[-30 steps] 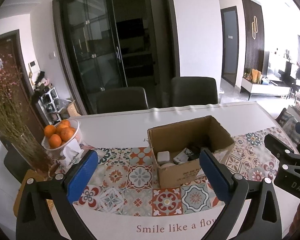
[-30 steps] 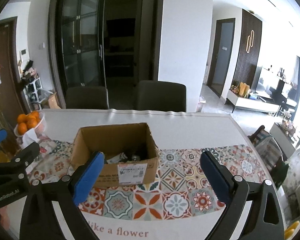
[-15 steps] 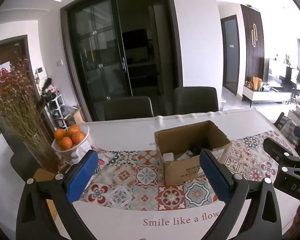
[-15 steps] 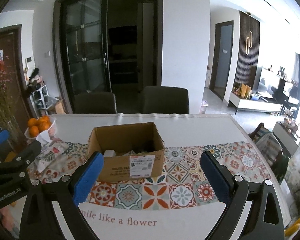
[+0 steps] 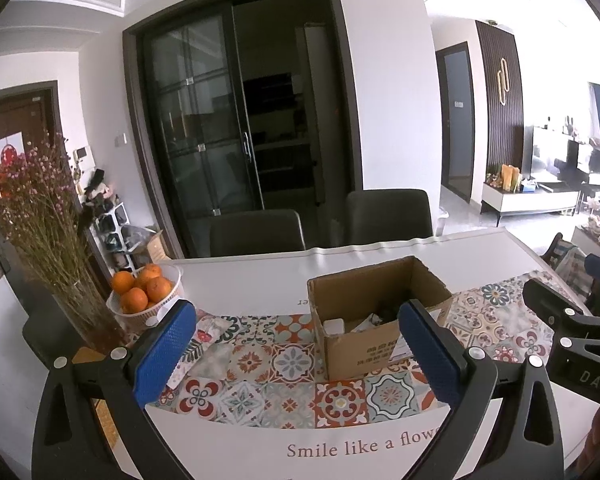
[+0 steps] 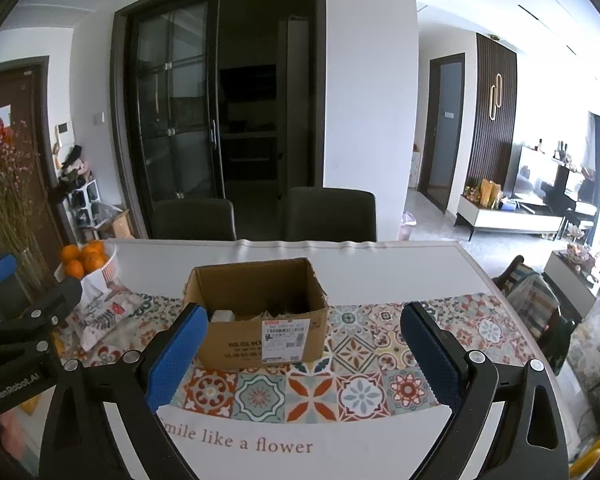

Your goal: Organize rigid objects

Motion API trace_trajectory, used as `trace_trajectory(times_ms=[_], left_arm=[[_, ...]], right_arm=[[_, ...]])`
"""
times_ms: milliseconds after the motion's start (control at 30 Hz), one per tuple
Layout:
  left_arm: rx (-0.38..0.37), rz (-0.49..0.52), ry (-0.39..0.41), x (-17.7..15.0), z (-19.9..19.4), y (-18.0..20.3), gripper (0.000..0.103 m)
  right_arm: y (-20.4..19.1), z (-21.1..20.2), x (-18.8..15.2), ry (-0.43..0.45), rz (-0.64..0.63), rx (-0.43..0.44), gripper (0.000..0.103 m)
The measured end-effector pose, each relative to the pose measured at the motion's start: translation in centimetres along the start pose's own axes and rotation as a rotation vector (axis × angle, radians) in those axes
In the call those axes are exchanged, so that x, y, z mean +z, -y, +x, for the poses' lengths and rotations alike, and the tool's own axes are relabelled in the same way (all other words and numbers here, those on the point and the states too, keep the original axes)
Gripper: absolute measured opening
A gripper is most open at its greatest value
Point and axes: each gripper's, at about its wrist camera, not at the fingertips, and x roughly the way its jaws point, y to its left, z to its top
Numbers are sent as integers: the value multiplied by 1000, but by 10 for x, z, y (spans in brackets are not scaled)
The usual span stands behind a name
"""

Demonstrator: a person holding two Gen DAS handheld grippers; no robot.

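While both hand-held grippers hang over the near edge of the worktop (image 6: 380,272), the cardboard box (image 6: 256,312) sits ahead of them on the patterned tile runner (image 6: 340,392), open at the top. The left hand-held gripper (image 5: 296,356) has its blue pads spread wide with nothing between them; the box lies ahead and toward its right finger, whose pad overlaps the box's near corner in view. The right hand-held gripper (image 6: 300,356) is likewise spread wide and empty, with the box ahead and toward its left finger. Neither touches the box.

From the left wrist view, a white item and dark clutter show inside the box, and a basket of oranges (image 5: 144,296) stands beside a vase of dried flowers (image 5: 48,216). Only the right wrist view shows the shipping label (image 6: 286,340) on the box's front face.
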Motion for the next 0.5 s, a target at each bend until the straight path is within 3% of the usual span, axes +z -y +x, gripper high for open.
trace_trajectory(times_ms=[500], left_arm=[[-3, -4, 3, 2, -3, 5, 103]], right_arm=[[3, -5, 1, 15, -2, -7, 98]])
